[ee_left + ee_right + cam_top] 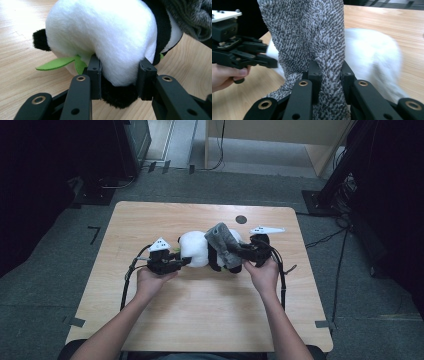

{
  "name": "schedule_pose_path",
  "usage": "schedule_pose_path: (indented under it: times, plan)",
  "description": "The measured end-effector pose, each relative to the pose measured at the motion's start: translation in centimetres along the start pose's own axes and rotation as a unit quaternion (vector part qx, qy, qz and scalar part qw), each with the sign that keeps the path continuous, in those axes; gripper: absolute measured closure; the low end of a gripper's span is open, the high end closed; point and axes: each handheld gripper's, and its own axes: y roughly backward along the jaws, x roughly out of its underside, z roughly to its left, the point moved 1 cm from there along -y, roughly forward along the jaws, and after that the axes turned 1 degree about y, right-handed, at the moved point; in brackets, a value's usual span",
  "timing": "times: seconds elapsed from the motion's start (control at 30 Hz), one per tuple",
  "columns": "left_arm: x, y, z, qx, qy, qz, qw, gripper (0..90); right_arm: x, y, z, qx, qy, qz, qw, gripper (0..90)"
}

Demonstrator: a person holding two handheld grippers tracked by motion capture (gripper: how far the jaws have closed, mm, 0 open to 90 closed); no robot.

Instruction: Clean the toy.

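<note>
While the pale wood-grain tabletop [200, 320] takes up most of the high view, the action sits around its middle, where a plush black-and-white panda toy [196, 249] lies on its side between both hands. Draped over the panda's right end is a fuzzy grey knitted sock [223, 244], bunched up and touching the plush. On the left, the left tool [120, 75] is clamped on the panda's white fur, pads pressed right into it. Over on the right, the right tool [329, 75] is pinched tight on the sock fabric. Smallest bit: green felt leaves [58, 63] poke out under the panda.
</note>
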Motion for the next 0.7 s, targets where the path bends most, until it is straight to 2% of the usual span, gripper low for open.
schedule_pose_path:
  times: [0.17,0.23,0.37,0.43,0.47,0.5,0.53,0.57,0.63,0.7]
  plan:
    - [0.0,0.0,0.0,-0.001,-0.002,0.002,1.0000,63.1,0.5,1.0,-1.3,0.007,-0.017,-0.010,0.9998,77.2]
    - [0.1,-0.1,0.1,-0.003,-0.006,0.001,1.0000,62.8,0.8,1.5,-2.3,0.012,-0.040,-0.013,0.9991,77.0]
    - [0.3,-0.1,0.3,-0.007,-0.009,0.002,0.9999,62.5,1.1,1.8,-3.4,0.024,-0.057,-0.013,0.9980,77.2]
    - [0.3,-0.1,0.4,-0.007,-0.007,0.005,0.9999,62.3,1.3,2.0,-3.9,0.040,-0.062,-0.010,0.9972,77.3]
    - [0.4,-0.1,0.4,-0.008,-0.006,0.005,0.9999,61.9,1.4,2.3,-4.3,0.063,-0.061,-0.007,0.9962,77.6]
    - [0.4,-0.1,0.5,-0.008,-0.005,0.005,0.9999,61.9,1.4,2.3,-4.3,0.063,-0.061,-0.007,0.9962,77.6]
    - [0.4,-0.1,0.6,-0.008,-0.006,0.006,0.9999,61.7,1.3,2.5,-4.4,0.073,-0.061,-0.006,0.9955,77.7]
    - [0.5,-0.1,0.6,-0.007,-0.006,0.004,1.0000,61.3,1.2,2.9,-4.6,0.075,-0.066,-0.014,0.9949,77.8]
    - [0.6,-0.2,0.6,-0.006,-0.007,0.004,0.9999,60.9,0.9,3.4,-4.3,0.068,-0.066,-0.027,0.9951,77.8]
    - [0.7,-0.2,0.6,-0.008,-0.011,0.005,0.9999,60.7,0.3,3.8,-3.6,0.061,-0.057,-0.037,0.9958,77.8]
